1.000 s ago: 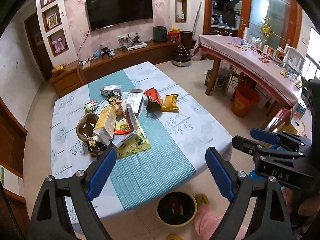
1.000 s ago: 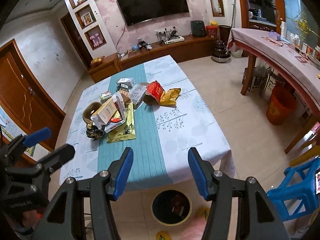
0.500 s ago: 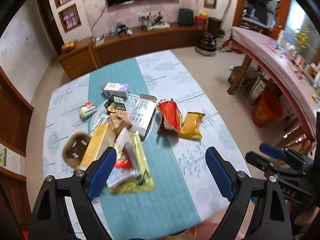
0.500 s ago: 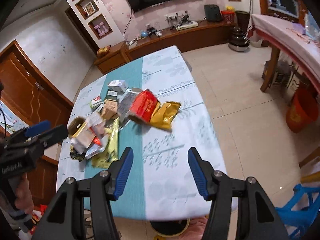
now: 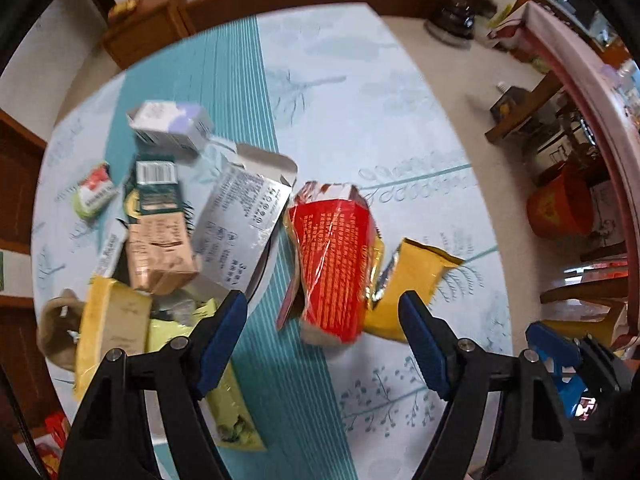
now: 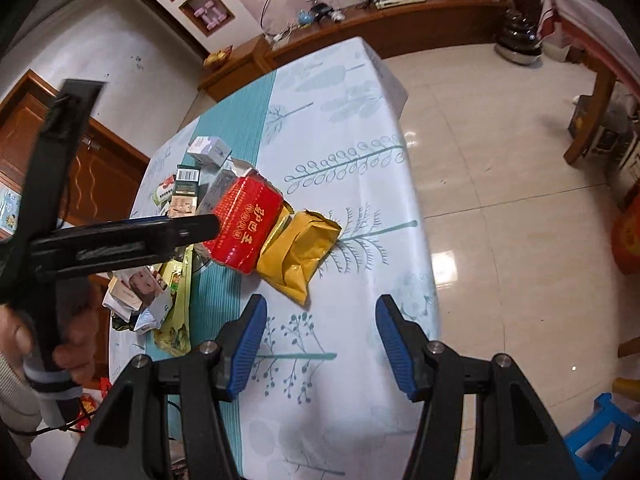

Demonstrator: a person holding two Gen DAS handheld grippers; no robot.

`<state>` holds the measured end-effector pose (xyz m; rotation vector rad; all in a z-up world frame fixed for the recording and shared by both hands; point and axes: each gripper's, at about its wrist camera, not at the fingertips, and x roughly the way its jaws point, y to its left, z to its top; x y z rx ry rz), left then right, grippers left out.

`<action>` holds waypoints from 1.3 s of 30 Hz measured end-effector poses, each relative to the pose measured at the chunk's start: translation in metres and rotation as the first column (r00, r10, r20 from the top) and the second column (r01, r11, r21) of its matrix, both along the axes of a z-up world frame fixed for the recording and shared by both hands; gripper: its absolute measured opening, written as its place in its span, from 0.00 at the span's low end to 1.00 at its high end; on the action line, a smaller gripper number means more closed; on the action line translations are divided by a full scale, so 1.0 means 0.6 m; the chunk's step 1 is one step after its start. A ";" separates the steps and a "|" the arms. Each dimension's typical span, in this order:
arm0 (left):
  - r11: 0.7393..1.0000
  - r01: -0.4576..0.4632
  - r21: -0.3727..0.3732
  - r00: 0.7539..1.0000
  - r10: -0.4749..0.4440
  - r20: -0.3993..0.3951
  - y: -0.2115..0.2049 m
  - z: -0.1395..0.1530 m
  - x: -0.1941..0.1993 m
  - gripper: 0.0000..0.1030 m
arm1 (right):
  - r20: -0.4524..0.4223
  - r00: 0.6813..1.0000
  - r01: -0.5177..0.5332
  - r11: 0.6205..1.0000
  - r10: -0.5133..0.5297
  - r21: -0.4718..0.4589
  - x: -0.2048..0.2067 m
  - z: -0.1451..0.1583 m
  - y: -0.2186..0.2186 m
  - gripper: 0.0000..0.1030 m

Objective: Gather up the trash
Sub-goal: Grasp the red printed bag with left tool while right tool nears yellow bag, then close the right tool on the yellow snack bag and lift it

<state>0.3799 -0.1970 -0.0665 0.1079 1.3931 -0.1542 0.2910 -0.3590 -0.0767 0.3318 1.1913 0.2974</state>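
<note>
Hovering over the red packet (image 5: 334, 268), the left gripper (image 5: 322, 330) has just been narrowing, jaws spread and empty. It looks light and crinkly; pinch across its flattened middle.

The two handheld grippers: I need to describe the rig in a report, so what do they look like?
Both the left gripper and right gripper have black angular fingers with silver bolts and ribbed blue pads. A knitted grey cuff shows at the left wrist.
</note>
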 end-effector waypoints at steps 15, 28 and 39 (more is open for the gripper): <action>0.997 -0.057 -0.048 0.995 0.053 -0.086 0.002 -0.075 0.020 0.39 | -0.091 0.994 -0.047 0.996 0.054 0.081 0.061 -0.056 0.013 0.55; 0.989 -0.141 -0.038 0.989 0.143 0.039 0.027 -0.012 -0.085 0.12 | -0.044 0.997 -0.072 0.997 0.071 -0.031 0.106 -0.055 0.052 0.55; 0.974 -0.186 -0.126 0.976 0.197 0.088 0.080 0.055 -0.108 0.11 | 0.003 0.970 -0.240 0.951 0.245 -0.196 0.149 -0.071 0.133 0.65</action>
